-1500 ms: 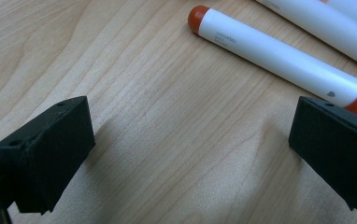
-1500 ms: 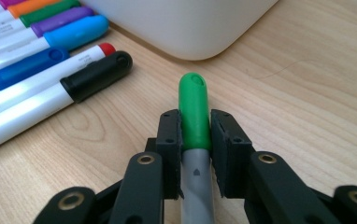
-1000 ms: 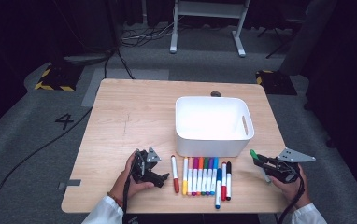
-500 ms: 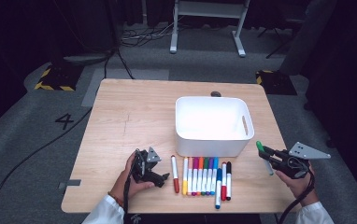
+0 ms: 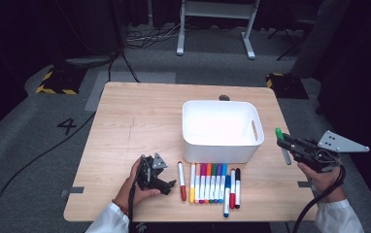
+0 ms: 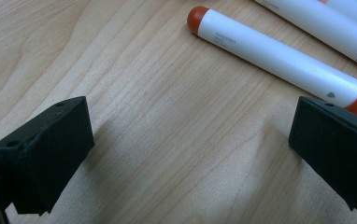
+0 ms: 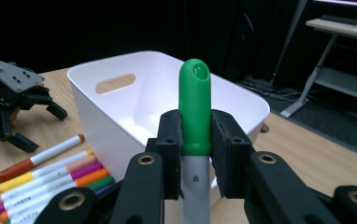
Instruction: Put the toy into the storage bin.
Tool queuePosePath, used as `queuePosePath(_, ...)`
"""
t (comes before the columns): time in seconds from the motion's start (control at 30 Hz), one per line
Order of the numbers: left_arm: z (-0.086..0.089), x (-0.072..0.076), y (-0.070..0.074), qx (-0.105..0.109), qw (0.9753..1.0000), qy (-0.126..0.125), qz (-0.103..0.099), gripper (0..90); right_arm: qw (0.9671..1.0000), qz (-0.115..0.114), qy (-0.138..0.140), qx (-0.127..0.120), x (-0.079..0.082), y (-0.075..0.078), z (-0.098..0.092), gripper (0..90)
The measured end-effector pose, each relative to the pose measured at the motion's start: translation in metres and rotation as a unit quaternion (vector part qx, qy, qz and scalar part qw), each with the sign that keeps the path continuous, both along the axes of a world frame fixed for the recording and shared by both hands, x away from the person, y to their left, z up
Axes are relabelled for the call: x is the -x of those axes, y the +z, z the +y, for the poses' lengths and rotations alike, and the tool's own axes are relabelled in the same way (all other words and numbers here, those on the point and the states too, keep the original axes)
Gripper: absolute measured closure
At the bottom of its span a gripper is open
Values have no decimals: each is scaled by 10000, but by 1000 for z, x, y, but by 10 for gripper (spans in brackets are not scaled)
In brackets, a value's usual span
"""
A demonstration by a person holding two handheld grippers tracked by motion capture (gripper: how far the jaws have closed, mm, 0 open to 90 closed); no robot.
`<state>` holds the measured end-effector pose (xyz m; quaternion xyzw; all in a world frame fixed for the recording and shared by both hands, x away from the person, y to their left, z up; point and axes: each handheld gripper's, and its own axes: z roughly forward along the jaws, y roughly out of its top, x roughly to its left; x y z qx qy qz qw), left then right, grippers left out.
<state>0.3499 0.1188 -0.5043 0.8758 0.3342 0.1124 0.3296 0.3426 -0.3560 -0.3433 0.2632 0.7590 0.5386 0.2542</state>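
Note:
My right gripper (image 5: 290,143) is shut on a green-capped marker (image 5: 282,143), held in the air off the table's right edge, just right of the white bin (image 5: 221,130). In the right gripper view the marker (image 7: 195,122) stands upright between the jaws with the bin (image 7: 134,100) behind it. My left gripper (image 5: 166,184) rests on the table, open, next to a red-capped marker (image 5: 181,180). The left gripper view shows that red-capped marker (image 6: 279,57) lying beyond the wide-apart jaws. A row of several coloured markers (image 5: 213,182) lies in front of the bin.
The wooden table (image 5: 140,114) has bare surface across its left and back. A small dark round fitting (image 5: 224,97) sits behind the bin. Cables and a stand's legs (image 5: 212,29) lie on the floor beyond.
My right gripper has lifted the green-capped marker and carried it rightward, off past the table's right edge. The left gripper has stayed put.

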Motion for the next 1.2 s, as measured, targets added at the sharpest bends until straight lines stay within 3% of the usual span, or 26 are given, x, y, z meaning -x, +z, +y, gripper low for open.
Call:
queuePosePath(0.2, 0, 0, 0, -2, 10000, 2, 5, 0, 9995, -175, 184, 167, -9, 21, 14, 744)
queuePosePath(0.4, 0, 0, 0, -9, 10000, 15, -5, 2, 9985, -265, 323, 341, -29, 40, 32, 744)
queuePosePath(0.7, 0, 1, 0, -12, 10000, 21, -12, 3, 9970, -329, 627, 325, -49, 55, 60, 744)
queuePosePath(0.93, 0, 1, 0, -23, 10000, 52, -15, 4, 9957, -223, 799, 411, -61, 52, 79, 744)
queuePosePath(1.2, 1, 3, 0, -11, 10000, 80, -6, 4, 9936, -38, 909, 675, -78, 39, 101, 744)
